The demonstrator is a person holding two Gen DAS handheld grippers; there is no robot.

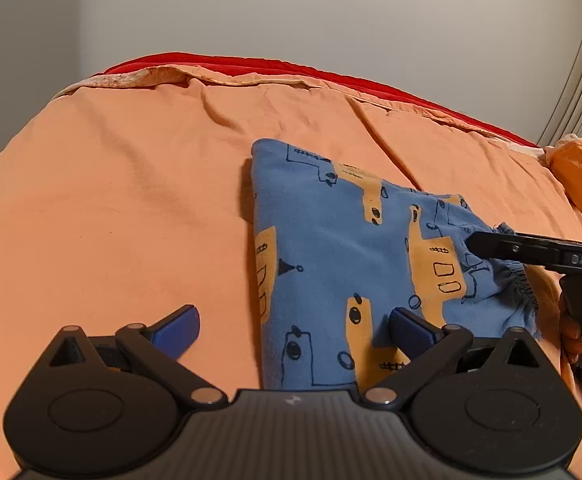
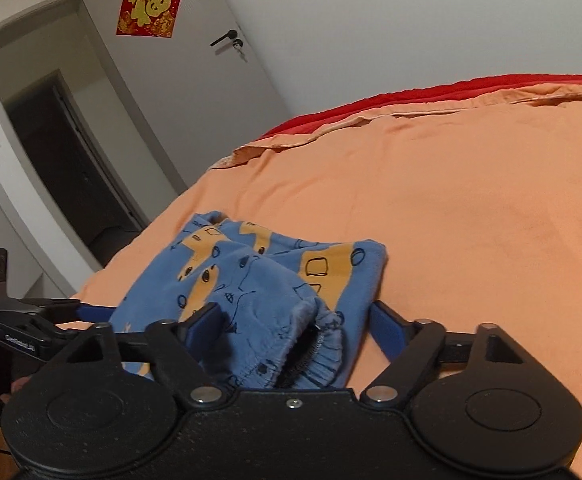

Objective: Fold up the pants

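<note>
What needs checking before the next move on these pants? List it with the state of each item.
1. Pants folded into a compact stack: ok, layers lie doubled on the orange duvet.
2. Left tongs free of fabric: ok, open, one finger over the pants, the other over the duvet.
3. Right tongs free of fabric: ok, open, straddling the waistband.
4. Waistband lying flat: not ok, elastic edge bunched and gaping.
5. Edges aligned: cannot tell, the far side is hidden.
</note>
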